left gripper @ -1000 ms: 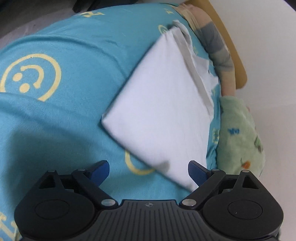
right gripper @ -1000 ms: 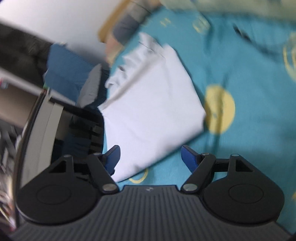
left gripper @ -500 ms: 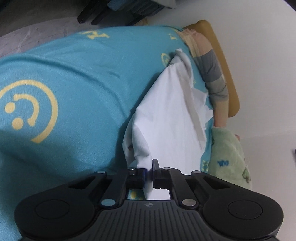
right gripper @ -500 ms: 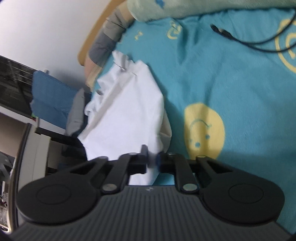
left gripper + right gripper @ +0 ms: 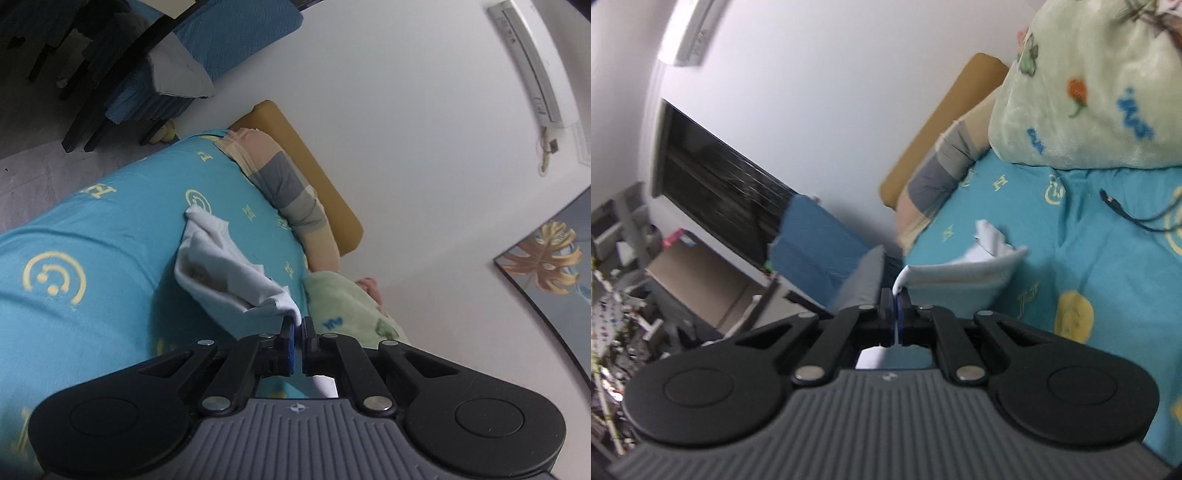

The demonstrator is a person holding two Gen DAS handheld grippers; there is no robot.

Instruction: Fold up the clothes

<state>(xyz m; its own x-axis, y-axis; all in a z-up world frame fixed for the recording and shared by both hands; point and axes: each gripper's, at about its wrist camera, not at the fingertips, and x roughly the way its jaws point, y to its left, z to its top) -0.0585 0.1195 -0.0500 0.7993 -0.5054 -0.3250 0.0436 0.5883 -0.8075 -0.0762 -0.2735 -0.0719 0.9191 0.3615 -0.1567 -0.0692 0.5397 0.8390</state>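
Note:
A white garment (image 5: 225, 273) is lifted off the teal bed sheet (image 5: 92, 236) with yellow smiley prints. My left gripper (image 5: 297, 325) is shut on one near corner of it. My right gripper (image 5: 895, 295) is shut on the other near corner, and the white garment (image 5: 964, 273) stretches away from it as a raised fold. The far end of the cloth still rests on the sheet in both views.
A green plush blanket (image 5: 351, 314) lies beside the garment, also in the right wrist view (image 5: 1089, 92). A striped pillow (image 5: 288, 188) and tan headboard (image 5: 314, 173) line the wall. A black cable (image 5: 1134, 218) lies on the sheet. A blue chair (image 5: 812, 240) and desk stand off the bed edge.
Both grippers closed on the near edge of the flat folded garment and have since lifted it up and forward, so the cloth now hangs bunched between them.

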